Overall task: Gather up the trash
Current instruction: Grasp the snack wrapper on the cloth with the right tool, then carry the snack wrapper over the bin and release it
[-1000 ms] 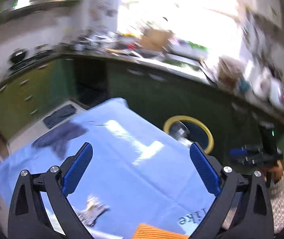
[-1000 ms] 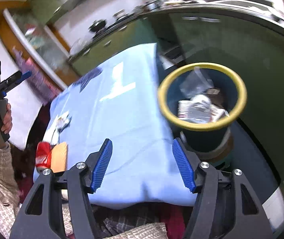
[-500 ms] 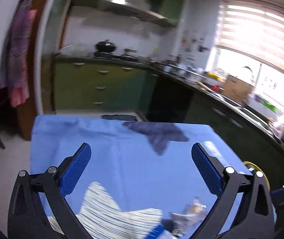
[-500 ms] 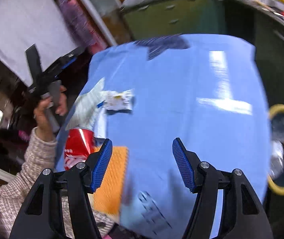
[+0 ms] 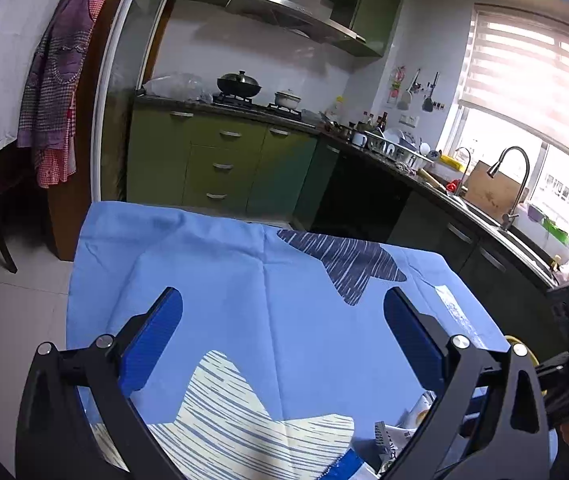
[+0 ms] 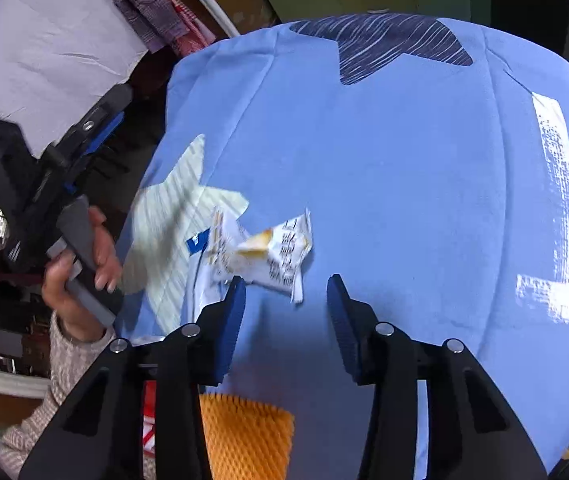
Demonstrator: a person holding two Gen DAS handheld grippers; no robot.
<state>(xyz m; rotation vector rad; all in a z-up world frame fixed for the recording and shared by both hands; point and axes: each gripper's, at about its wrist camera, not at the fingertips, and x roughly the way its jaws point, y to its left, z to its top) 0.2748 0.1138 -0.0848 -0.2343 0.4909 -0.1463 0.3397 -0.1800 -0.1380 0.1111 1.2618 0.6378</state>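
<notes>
A crumpled white and yellow snack wrapper (image 6: 264, 252) lies on the blue cloth of the table (image 6: 404, 180); it also shows low in the left wrist view as the wrapper (image 5: 400, 436). My right gripper (image 6: 286, 280) points down just short of it. Its jaws are closing, the wrapper's near corner lies at their mouth, and neither pad touches it. A red can (image 6: 149, 420) and an orange foam net (image 6: 244, 436) lie near the front edge. My left gripper (image 5: 283, 296) hovers open over bare cloth with nothing between its fingers.
A person's hand (image 6: 84, 248) holds the left gripper's handle beyond the table's left edge. A sliver of the bin's yellow rim (image 5: 532, 354) shows off the table's right side. Green kitchen cabinets (image 5: 220, 168) and a counter with a sink run behind.
The right gripper swung away from the bin, across the table to the wrapper, and its jaws narrowed. The left gripper turned from the bin side toward the stove wall and sank lower.
</notes>
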